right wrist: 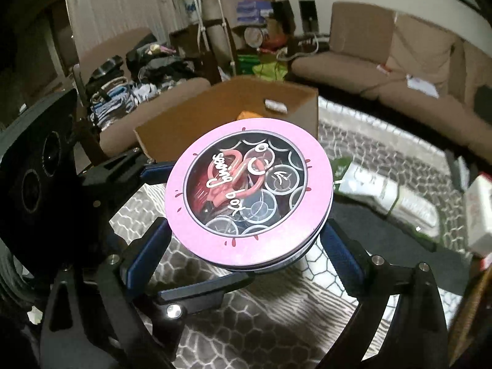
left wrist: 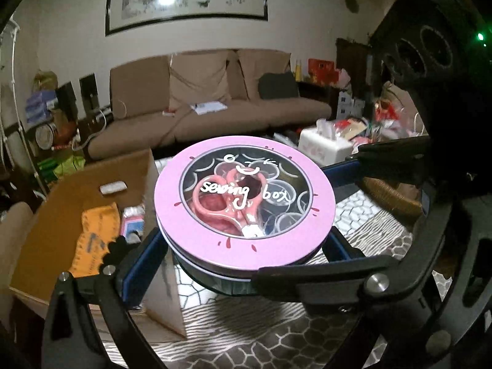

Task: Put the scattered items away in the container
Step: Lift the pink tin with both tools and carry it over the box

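Left wrist view. The left gripper (left wrist: 246,240) is clamped on the round pink sewing tin (left wrist: 244,203), its blue pads (left wrist: 141,261) pressed against the tin's side wall at lower left and lower right of the frame. The tin sits at frame centre, raised above the patterned table cover (left wrist: 369,230). The right gripper (left wrist: 381,166) reaches in from the right edge and also bears on the tin's rim. The open cardboard box (left wrist: 49,209) stands at left, just beside the tin, already holding an orange ruler (left wrist: 92,240) and other small items. Risk noted: the near box wall lies between tin and box interior; a low carry would likely strike it.

Right wrist view. The right gripper (right wrist: 246,243) is closed on the same sewing tin (right wrist: 249,193), one blue pad on each side, with the left gripper (right wrist: 166,233) crossing beneath at lower left. The tin looks tilted toward the lower right. The cardboard box (right wrist: 227,113) is behind it, upper centre. Risks judged: the grip is on a smooth curved wall, so uneven squeeze or mismatched motion of the two hands could let the tin rotate or slip out; the lid could separate if pressure falls on the lid band alone; an early release on one side would likely drop it outside the box.
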`<state>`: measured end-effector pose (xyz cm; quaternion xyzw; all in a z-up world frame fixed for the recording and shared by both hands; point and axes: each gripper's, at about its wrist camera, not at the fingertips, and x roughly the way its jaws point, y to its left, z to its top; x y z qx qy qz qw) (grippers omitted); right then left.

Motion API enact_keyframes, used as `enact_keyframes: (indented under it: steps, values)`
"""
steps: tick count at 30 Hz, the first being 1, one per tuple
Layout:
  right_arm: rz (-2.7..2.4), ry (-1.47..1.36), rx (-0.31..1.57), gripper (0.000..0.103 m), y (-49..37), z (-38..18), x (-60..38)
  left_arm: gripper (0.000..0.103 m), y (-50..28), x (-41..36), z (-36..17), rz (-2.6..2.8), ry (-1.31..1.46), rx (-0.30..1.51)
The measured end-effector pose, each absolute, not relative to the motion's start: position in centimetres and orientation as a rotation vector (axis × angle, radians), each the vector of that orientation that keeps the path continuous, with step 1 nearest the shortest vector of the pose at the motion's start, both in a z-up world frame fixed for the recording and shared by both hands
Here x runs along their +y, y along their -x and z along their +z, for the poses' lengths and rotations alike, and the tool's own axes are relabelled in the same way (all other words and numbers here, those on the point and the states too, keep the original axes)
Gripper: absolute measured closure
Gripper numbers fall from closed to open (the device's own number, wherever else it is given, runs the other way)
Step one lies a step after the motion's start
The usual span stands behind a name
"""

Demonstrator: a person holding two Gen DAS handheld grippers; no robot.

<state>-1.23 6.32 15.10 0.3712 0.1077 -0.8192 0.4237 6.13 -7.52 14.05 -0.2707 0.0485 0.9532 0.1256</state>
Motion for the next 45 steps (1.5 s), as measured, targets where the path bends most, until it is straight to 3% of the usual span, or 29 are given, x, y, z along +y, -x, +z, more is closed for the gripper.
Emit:
enact_keyframes:
  steps: [12,22,32,39,45]
  values:
    - [-2.050,-0.785,0.353,0.006,-2.9,23.1,-1.1,0.004,-8.2,-14.0,20.2,2.863,0.743,0.239]
    - [-1.944,-0.849,0.353,0.006,3.3,24.9,-12.5,0.004,-2.1,-23.8,22.4,2.799,0.925,0.336]
    - [-1.793,-1.100,0.352,0.006,12.1,16.4,-21.7,0.004,4.6,-30.9,14.0,2.666,1.234,0.212]
    - [-1.718,-1.233,0.414,0.007,15.1,10.3,-24.3,0.004,7.2,-32.2,9.6,2.534,1.414,0.228]
    - [-1.587,-1.369,0.482,0.008,15.3,5.6,-24.5,0.006,6.6,-30.5,6.9,2.339,1.522,0.469]
